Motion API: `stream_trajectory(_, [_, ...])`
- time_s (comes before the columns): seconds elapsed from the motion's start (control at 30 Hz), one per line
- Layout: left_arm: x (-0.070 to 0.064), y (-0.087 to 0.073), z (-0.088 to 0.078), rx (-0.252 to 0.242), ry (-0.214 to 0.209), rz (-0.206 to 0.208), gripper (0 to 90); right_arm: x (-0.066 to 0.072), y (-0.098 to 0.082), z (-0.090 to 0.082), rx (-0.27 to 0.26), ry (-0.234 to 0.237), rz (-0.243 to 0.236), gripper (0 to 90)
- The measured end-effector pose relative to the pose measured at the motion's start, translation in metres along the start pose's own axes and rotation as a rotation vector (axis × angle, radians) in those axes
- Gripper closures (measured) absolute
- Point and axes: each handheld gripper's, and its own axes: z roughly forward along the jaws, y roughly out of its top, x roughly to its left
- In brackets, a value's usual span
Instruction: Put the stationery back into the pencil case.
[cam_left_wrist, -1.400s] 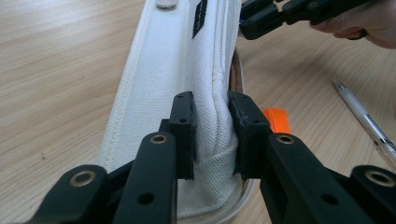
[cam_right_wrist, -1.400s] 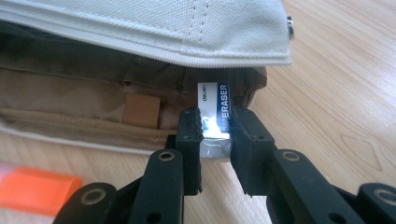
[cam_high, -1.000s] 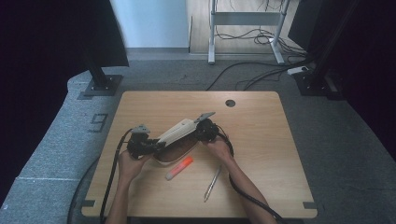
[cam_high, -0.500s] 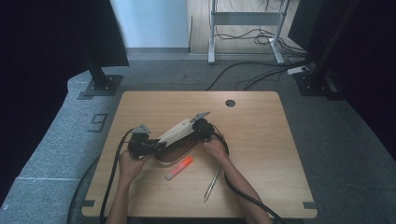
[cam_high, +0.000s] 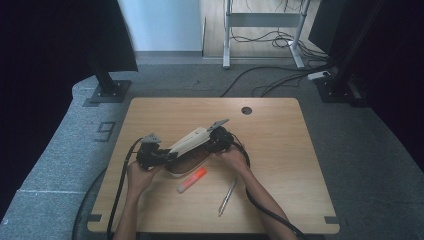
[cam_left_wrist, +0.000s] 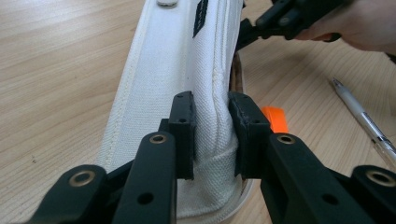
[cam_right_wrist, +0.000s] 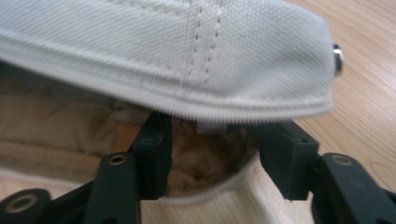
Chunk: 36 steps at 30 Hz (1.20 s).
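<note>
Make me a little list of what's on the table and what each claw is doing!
Held thing: white pencil case, unzipped, brown lining showing
Left claw: shut on one end of the pencil case
Right claw: at the other end, at the zipper edge; jaws have just been opening and stand apart, pressing on nothing
Loose things: orange marker, silver pen, both lying on the table
Table: light wood, round hole near the far edge

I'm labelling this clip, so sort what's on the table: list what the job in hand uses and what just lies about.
In use:
- white fabric pouch, its zip mouth open
- left gripper, jaws clamped on one end of the pouch
- right gripper, jaws just opening at the pouch's mouth, gripping nothing

Lying about:
- orange marker
- pen
</note>
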Motion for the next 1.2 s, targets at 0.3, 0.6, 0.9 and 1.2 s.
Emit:
stream_trajectory(0.3, [0.0, 0.0, 0.0, 0.001, 0.001, 0.003, 71.9, 0.003, -0.004, -0.018, 0.001, 0.009, -0.007, 30.0])
stream_trajectory(0.6, [0.0, -0.001, 0.001, 0.003, 0.002, 0.006, 71.5, 0.004, -0.014, -0.032, -0.01, 0.02, 0.0, 20.7])
stream_trajectory(0.9, [-0.001, -0.001, 0.001, 0.007, 0.001, 0.009, 71.4, 0.004, -0.03, -0.05, -0.015, 0.033, -0.007, 20.4])
stream_trajectory(1.2, [0.0, -0.001, 0.001, 0.009, -0.002, 0.01, 71.1, 0.005, -0.046, -0.065, -0.026, 0.049, -0.005, 20.4])
